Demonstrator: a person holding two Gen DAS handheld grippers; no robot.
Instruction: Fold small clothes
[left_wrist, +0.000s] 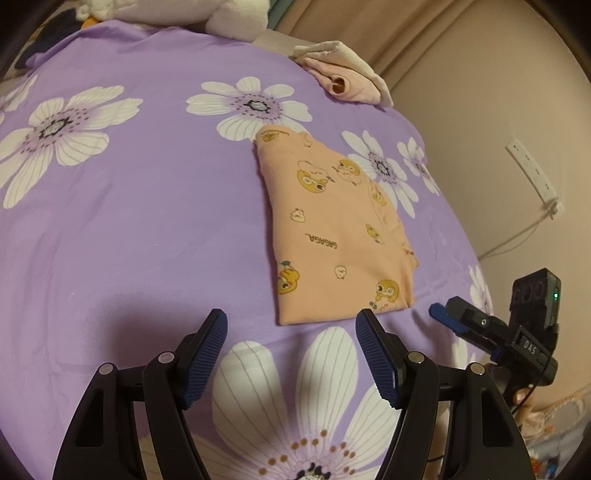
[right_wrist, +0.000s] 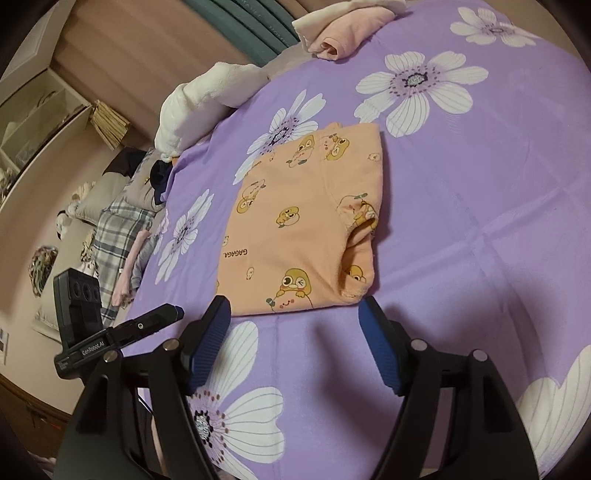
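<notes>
Both grippers, left gripper (left_wrist: 291, 354) and right gripper (right_wrist: 295, 343), empty, jaws apart, just short of the folded orange shirt (left_wrist: 332, 229). Fold looks finished. Next: fetch the pink garment (left_wrist: 347, 79) beyond the shirt.

Only stuff I can actually read: "GAGAGA." printed on the folded orange shirt (left_wrist: 332, 236), "DAS" on my right gripper (left_wrist: 439, 314), and "GenRobot.AI" on the side of my left gripper (right_wrist: 177, 314).
</notes>
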